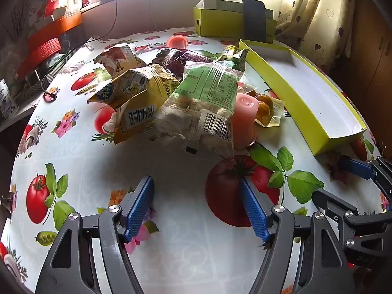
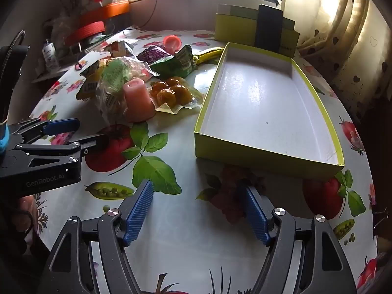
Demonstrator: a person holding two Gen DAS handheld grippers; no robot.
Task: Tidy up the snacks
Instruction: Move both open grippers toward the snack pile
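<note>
Snack pile point(image 1: 186, 93): heaped on table point(image 1: 171, 257), left of empty yellow-green box point(image 2: 267, 103). Left gripper point(image 1: 196, 210), right gripper point(image 2: 198, 213): spread wide, nothing between (start stage, apparently). Next: reach, pinch nearest packet.

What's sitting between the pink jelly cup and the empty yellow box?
A clear packet of orange-brown round snacks lies between the pink jelly cup and the yellow box, clearest in the right wrist view.

"GenRobot.AI" on left hand-held gripper point(image 2: 91, 133) body; barcode no. "6 909327 01027" on clear snack pkt point(image 1: 208, 103).
</note>
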